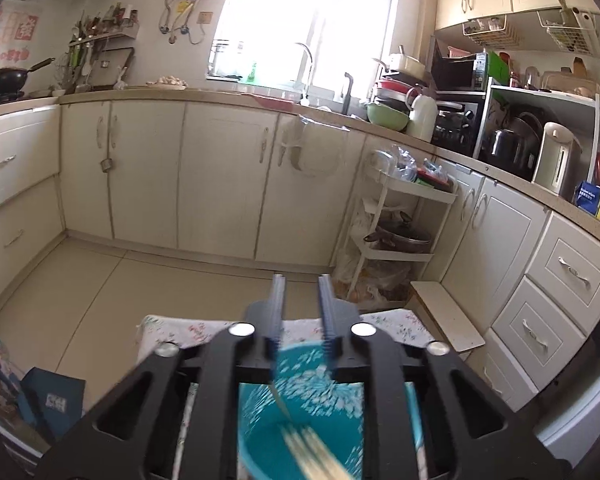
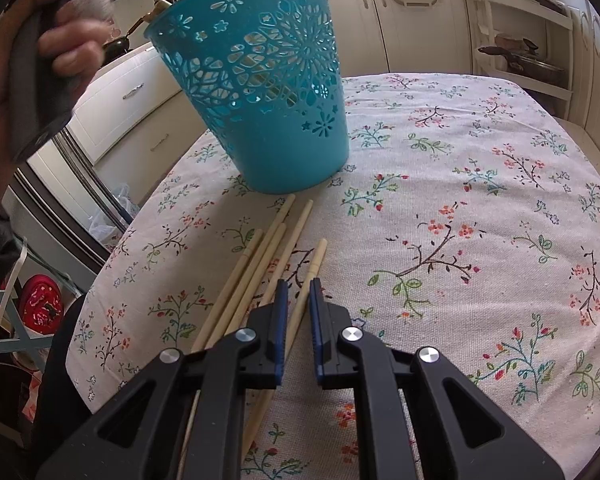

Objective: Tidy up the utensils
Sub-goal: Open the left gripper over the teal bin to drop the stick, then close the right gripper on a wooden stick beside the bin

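A teal perforated utensil basket (image 2: 268, 92) stands upright on the floral tablecloth (image 2: 460, 200). In the left wrist view the basket (image 1: 324, 412) lies just below my left gripper (image 1: 302, 280), with several chopsticks (image 1: 316, 452) blurred inside it. The left gripper is open and empty above the basket. Several wooden chopsticks (image 2: 260, 264) lie on the cloth in front of the basket. My right gripper (image 2: 298, 286) is open, low over the cloth, with one chopstick (image 2: 310, 276) running between its fingers, not clamped.
Cream kitchen cabinets (image 1: 220, 172) run along the walls. A white tiered cart (image 1: 400, 232) stands by the counter. The table's left edge (image 2: 112, 248) drops to the floor beside a fridge (image 2: 60, 184). A hand (image 2: 40, 52) holds the other gripper at upper left.
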